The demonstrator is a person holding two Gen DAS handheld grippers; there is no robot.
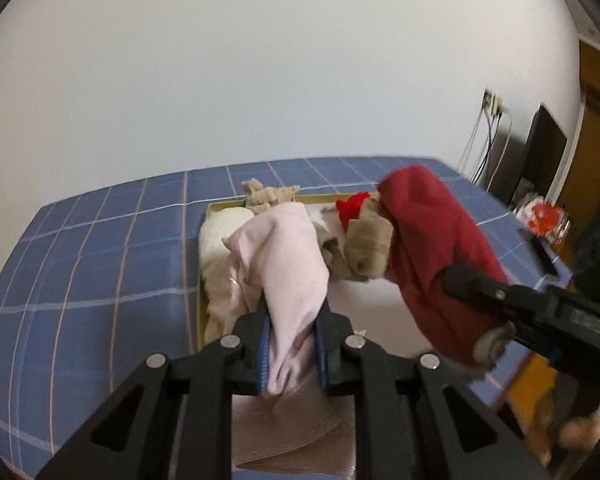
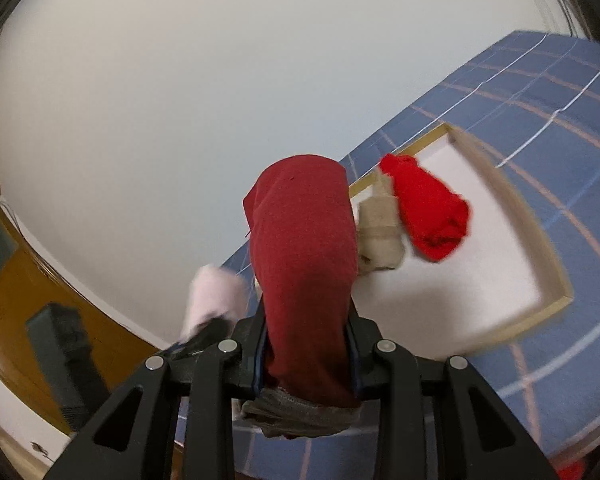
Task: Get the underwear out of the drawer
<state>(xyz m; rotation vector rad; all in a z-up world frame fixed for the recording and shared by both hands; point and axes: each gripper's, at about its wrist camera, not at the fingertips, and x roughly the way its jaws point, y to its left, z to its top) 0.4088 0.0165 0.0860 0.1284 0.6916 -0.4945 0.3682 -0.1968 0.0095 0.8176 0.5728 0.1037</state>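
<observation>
Bright red roll (image 2: 430, 210) and beige bundle (image 2: 380, 226) lie in the drawer (image 2: 556, 292).

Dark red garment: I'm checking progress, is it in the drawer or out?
Out: the right hand-held gripper holds the dark red garment up, clear of the drawer.
</observation>
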